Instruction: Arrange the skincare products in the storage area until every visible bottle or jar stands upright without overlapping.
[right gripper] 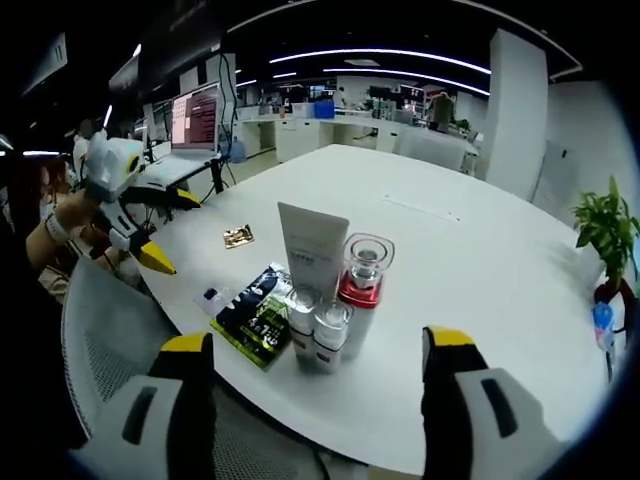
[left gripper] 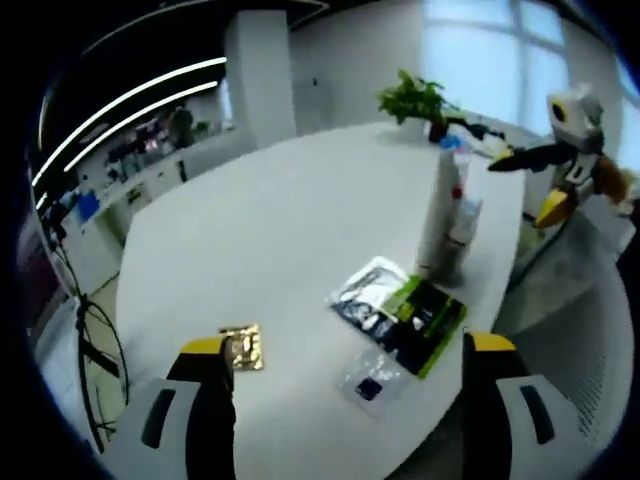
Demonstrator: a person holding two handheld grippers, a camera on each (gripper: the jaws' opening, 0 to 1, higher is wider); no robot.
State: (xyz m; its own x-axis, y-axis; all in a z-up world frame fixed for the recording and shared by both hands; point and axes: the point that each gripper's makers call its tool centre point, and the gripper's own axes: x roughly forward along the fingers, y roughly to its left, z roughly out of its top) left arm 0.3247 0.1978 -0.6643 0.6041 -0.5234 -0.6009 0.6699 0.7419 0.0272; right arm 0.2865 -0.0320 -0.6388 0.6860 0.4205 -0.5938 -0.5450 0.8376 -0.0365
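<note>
Bottles: four upright [right gripper: 330, 300], frame centre, touching
Packets: three flat on tabletop [right gripper: 480, 250]
Left hand-held gripper [left gripper: 345, 365]: spread, nothing held
Right hand-held gripper [right gripper: 318, 355]: spread, nothing held

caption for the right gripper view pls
Open right gripper faces upright white tube, red-collared clear-capped bottle and two small white bottles on white table.

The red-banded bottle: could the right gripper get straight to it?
Probably yes: the red-banded bottle stands ahead of the open right gripper, though two small white bottles stand in front.
</note>
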